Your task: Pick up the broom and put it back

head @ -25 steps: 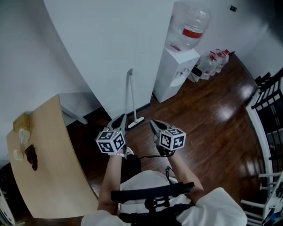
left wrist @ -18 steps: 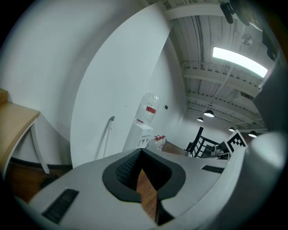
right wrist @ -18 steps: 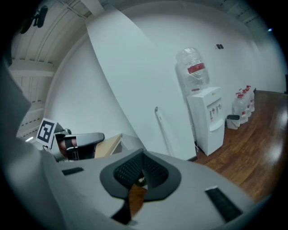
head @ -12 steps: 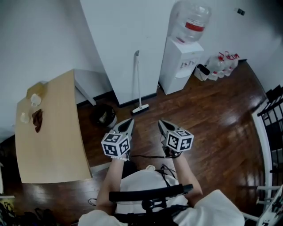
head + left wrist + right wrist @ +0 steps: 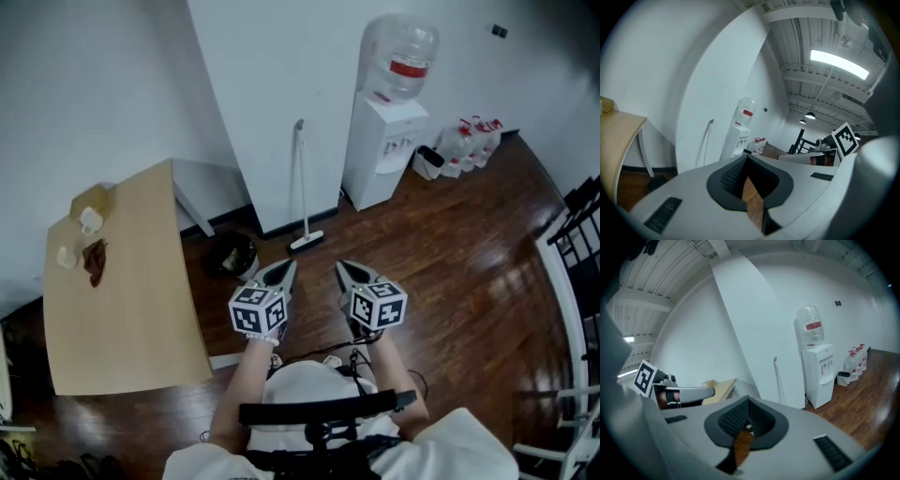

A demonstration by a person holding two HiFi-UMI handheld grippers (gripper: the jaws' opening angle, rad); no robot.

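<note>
A white broom (image 5: 302, 187) leans upright against the white wall, its head (image 5: 307, 243) resting on the wooden floor; its handle also shows in the left gripper view (image 5: 707, 140) and the right gripper view (image 5: 778, 378). My left gripper (image 5: 286, 269) and right gripper (image 5: 344, 269) hang side by side well short of the broom, both pointing toward it. Each is shut with nothing between its jaws.
A water dispenser (image 5: 386, 141) with a big bottle stands right of the broom, with several bottles (image 5: 466, 141) and a small bin (image 5: 431, 159) beyond. A wooden table (image 5: 112, 281) stands at the left, a dark bin (image 5: 232, 255) beside it. A black railing (image 5: 581, 225) is at the right.
The person has backed away from the wall: the broom and dispenser now look farther off, the table shows more fully, and both grippers stay shut and empty.
</note>
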